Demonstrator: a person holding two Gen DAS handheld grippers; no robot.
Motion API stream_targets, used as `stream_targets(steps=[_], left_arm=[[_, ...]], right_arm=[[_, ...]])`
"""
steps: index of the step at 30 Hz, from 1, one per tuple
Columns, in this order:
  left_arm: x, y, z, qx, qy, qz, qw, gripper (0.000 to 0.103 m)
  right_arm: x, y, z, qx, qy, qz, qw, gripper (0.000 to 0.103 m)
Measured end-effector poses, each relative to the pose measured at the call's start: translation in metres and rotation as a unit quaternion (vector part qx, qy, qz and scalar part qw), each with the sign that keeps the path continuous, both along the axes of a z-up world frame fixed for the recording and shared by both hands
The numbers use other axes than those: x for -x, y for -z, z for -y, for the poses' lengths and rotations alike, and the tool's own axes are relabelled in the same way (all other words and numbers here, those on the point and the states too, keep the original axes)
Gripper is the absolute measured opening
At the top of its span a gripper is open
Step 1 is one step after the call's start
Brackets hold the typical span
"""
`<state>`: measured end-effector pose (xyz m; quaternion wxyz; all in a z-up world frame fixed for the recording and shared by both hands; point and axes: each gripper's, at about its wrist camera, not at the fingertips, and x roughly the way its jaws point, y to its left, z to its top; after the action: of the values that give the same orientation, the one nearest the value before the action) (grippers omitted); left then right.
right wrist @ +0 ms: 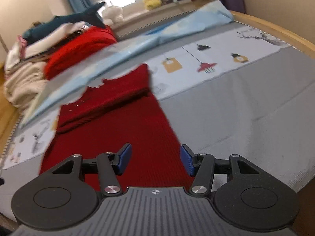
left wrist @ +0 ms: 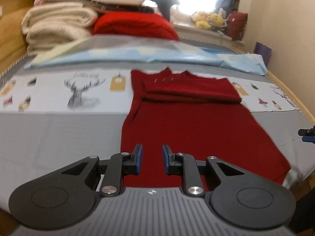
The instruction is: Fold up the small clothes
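We see a dark red knitted garment (left wrist: pixel 189 129) spread flat on the grey bed (left wrist: pixel 59 137), its length running from the near edge toward the far side, where its upper part is folded over into a thicker band (left wrist: pixel 189 92) lying on the printed strip of the cover (left wrist: pixel 84 92). Our left gripper (left wrist: pixel 150 158) hovers over the near end of the garment, close to its left edge; its blue-padded fingers (left wrist: pixel 139 158) stand apart with a narrow gap, holding nothing, and red cloth shows between and beyond them. Whether the tips touch the cloth, we cannot tell. Our right gripper (right wrist: pixel 155 160) sits over the same near end but toward the garment's right edge — its fingers (right wrist: pixel 124 159) are spread wider, also empty, with the left finger above red cloth and the right finger at about the line where the garment's edge meets the grey cover. In the right wrist view the garment (right wrist: pixel 118 137) runs away up and to the left, the folded band crossing it at the far end. Beyond the garment a light blue sheet (left wrist: pixel 157 59) lies across the bed, and at the far left corner we see a pile of cream blankets (left wrist: pixel 53 25) beside a bright red one (left wrist: pixel 133 26). Plush toys (left wrist: pixel 208 20) sit on the windowsill — both views are somewhat blurred.
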<state>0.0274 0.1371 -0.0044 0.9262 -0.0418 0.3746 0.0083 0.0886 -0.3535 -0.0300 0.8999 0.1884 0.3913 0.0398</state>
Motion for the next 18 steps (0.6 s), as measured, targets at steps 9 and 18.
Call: stream_targets(steps=[9, 18], left_arm=[[-0.010, 0.056, -0.047, 0.087, -0.085, -0.110, 0.9865, 0.023], [-0.020, 0.087, -0.062, 0.095, -0.130, -0.192, 0.9682, 0.030]], right_arm=[[-0.008, 0.042, 0.005, 0.026, 0.011, -0.081, 0.996, 0.056], [-0.018, 0.063, 0.000, 0.028, 0.017, -0.133, 0.991, 0.056]])
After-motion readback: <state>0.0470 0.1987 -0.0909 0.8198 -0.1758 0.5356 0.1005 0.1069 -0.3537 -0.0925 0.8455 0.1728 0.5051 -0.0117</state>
